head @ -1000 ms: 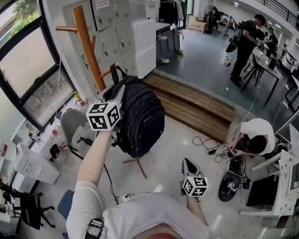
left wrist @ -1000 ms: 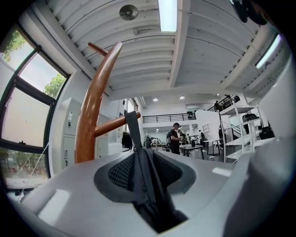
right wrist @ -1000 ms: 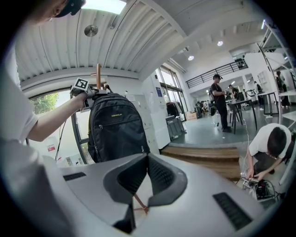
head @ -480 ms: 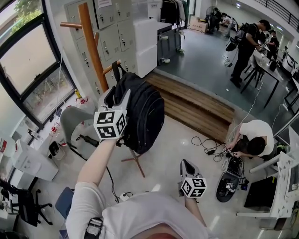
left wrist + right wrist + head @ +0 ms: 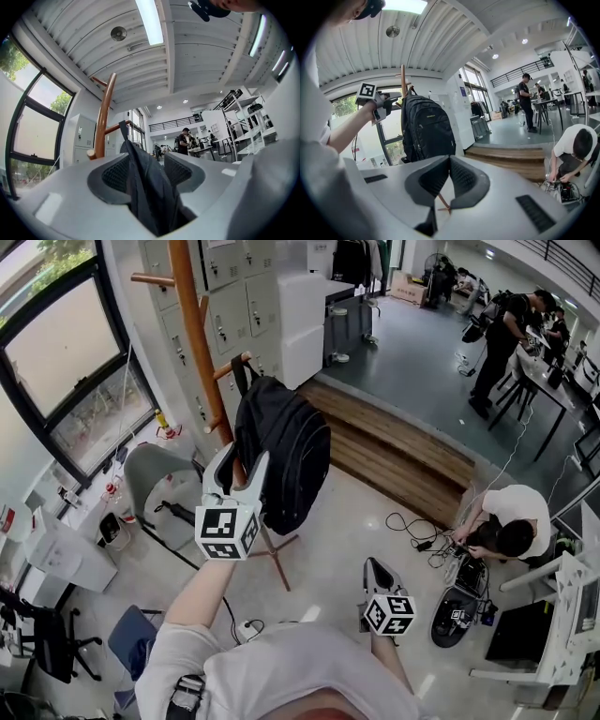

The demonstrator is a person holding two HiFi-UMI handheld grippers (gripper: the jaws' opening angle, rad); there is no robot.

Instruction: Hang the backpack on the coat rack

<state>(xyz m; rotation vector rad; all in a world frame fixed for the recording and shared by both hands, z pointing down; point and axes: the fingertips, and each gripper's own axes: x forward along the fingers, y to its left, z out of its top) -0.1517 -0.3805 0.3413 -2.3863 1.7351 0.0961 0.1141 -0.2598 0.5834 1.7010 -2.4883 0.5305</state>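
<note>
The black backpack [image 5: 281, 451] hangs by its top loop from a lower peg [image 5: 234, 365] of the wooden coat rack [image 5: 197, 324]. My left gripper [image 5: 241, 461] stands open just at the backpack's left side. In the left gripper view the backpack [image 5: 145, 187] shows in the gap between the spread jaws of the left gripper [image 5: 146, 159], and the pads do not press on it. The coat rack [image 5: 104, 117] rises behind. My right gripper [image 5: 375, 570] is low at the right, shut on nothing. From the right gripper [image 5: 449, 159] the backpack [image 5: 426, 126] shows hanging free.
Grey lockers [image 5: 234, 296] stand behind the rack and a window fills the left wall. A grey chair [image 5: 155, 484] sits left of the rack's base. Wooden steps [image 5: 403, 446] run to the right. A person [image 5: 511, 517] crouches by cables on the floor; others stand at tables far right.
My left gripper has opened and drawn back and down from the backpack toward me. The backpack now hangs from the peg on its own. The right gripper has not moved.
</note>
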